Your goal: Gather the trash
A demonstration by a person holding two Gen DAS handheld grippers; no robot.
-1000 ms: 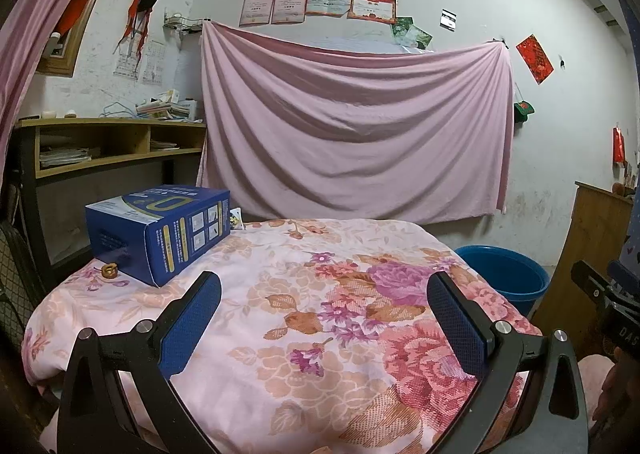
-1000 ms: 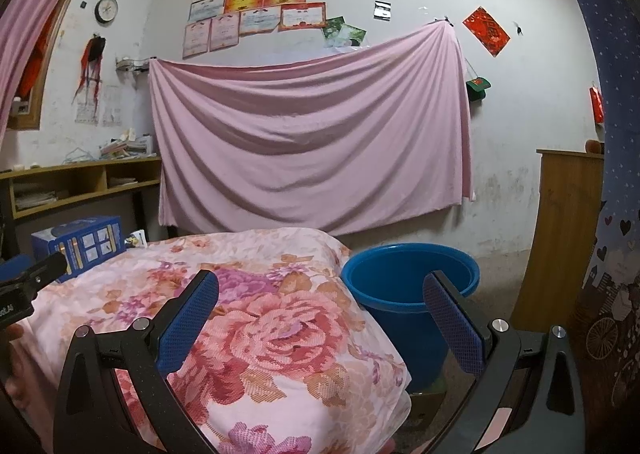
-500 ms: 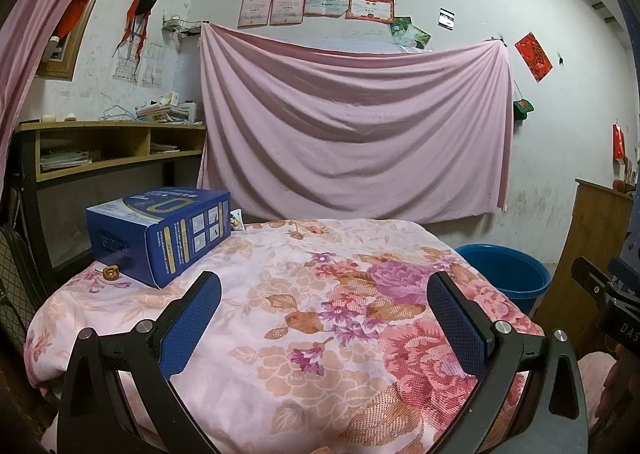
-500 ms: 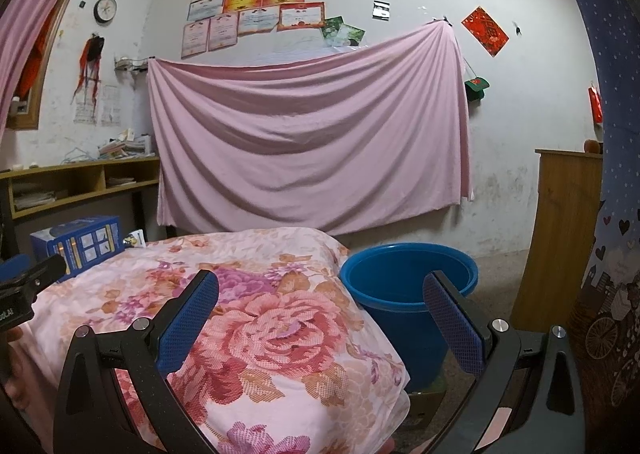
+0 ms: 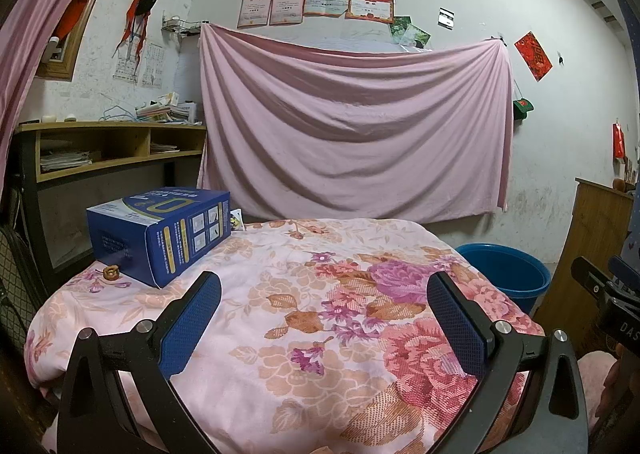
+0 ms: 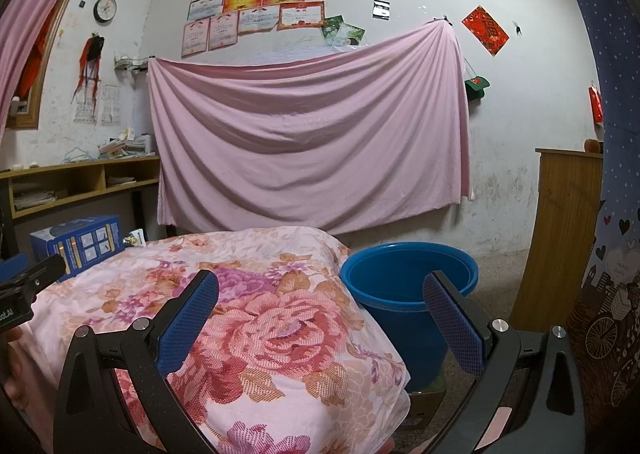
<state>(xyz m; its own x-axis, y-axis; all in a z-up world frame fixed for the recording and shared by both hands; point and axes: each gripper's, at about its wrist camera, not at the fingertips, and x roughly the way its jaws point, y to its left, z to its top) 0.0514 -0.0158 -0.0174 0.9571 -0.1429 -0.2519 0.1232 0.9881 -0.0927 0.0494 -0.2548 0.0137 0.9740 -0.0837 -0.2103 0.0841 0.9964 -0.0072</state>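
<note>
- Left wrist view: I am holding the left gripper with its two blue-padded fingers spread wide apart and nothing between them, hovering over the floral cloth that is covering the table.
- On the far left of that cloth a blue box is lying on its side, well ahead of my left finger.
- A small brown scrap is sitting on the cloth just beside the box's near left corner; a small pale packet is peeking out behind the box's far end.
- Nothing is standing between the open fingers and the box or the scrap.
- The blue bucket is showing past the table's right edge, partly hidden by the cloth.
- A pink sheet is hanging on the back wall, and a wooden shelf is running along the left wall.
- Right wrist view: I am keeping the right gripper equally wide open and empty, aimed across the table's right corner.
- The bucket is sitting on the floor just beside the draped cloth, and my right finger is overlapping its rim in the frame.
- The box is showing far off at the left, with the other tool's black tip in front of it.
- A wooden cabinet is standing right of the bucket.
</note>
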